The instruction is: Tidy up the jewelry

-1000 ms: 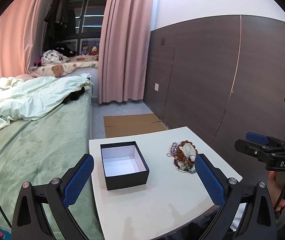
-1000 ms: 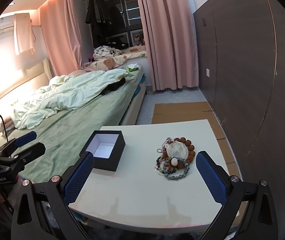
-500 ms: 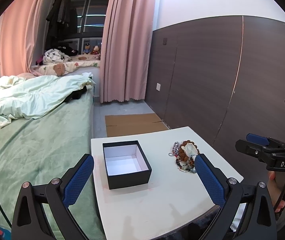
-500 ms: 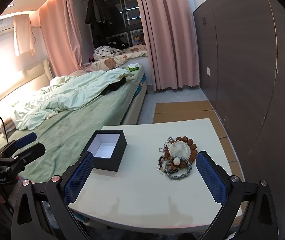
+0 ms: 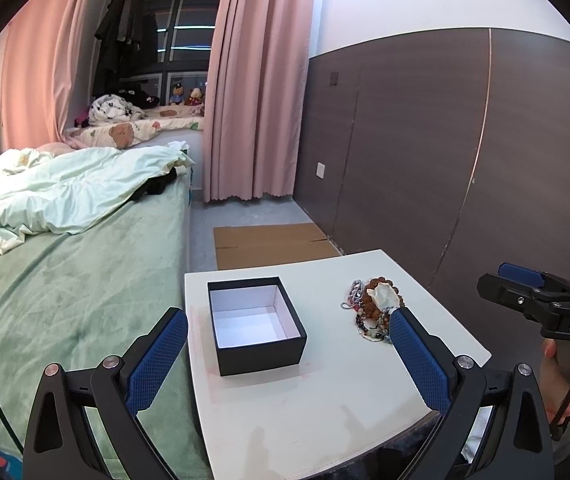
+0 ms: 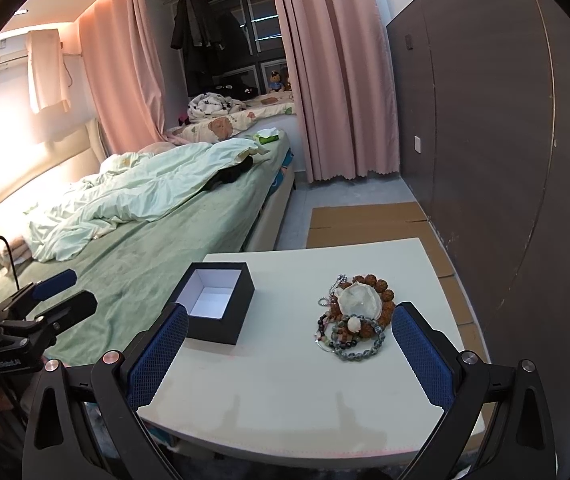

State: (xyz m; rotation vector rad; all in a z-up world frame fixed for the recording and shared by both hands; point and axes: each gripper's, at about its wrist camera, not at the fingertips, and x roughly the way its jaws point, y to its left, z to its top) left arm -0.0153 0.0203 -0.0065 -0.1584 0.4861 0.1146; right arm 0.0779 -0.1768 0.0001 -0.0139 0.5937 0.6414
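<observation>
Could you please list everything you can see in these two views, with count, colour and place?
gift box: one, black, white inside, open and empty, left part of the table
jewelry pile: one heap, brown, grey and silver beads, right of the box
table: one, white, beside the bed
bed: one, green, pale duvet, left
curtains: pink, by the window
cardboard: brown, floor behind the table
left gripper: blue pads, open
right gripper: blue pads, open
</observation>
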